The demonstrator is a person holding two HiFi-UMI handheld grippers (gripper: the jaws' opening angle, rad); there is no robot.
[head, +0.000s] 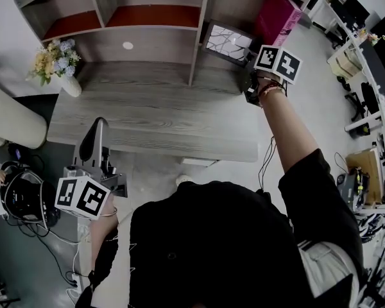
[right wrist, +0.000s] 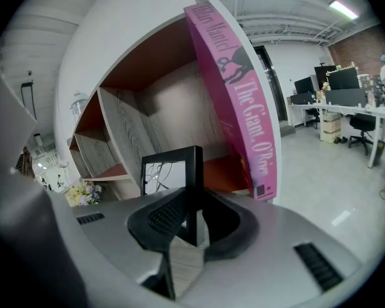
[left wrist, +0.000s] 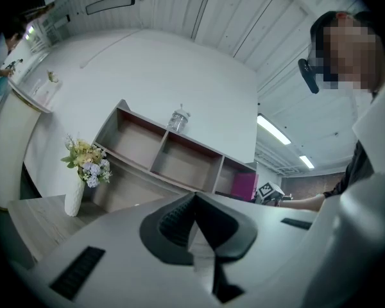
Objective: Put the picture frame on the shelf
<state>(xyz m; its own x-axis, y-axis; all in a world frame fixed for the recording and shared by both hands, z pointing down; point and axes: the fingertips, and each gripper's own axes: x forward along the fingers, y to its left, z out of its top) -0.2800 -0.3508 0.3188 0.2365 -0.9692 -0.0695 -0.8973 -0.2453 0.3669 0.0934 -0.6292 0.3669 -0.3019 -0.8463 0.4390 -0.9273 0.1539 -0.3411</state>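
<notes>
the right tool (right wrist: 191,218) pinches the picture frame (right wrist: 167,172) by its edge, upright for the shelf (right wrist: 125,140); the left tool (left wrist: 194,223) hangs clenched, empty.

Black top (head: 231,236), wrist bracelets (head: 271,88) — grey hand-held grippers (left wrist: 194,204) (right wrist: 192,204) carrying black-and-white marker cubes (head: 82,196).

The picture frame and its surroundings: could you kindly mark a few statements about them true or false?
1. The right gripper is shut on the picture frame. True.
2. The left gripper holds the flower vase. False: its jaws are together on nothing; the vase stands on the desk.
3. A pink book leans beside the frame. True.
4. The frame is at the shelf's left compartment. False: it is at the right one, by the book.
</notes>
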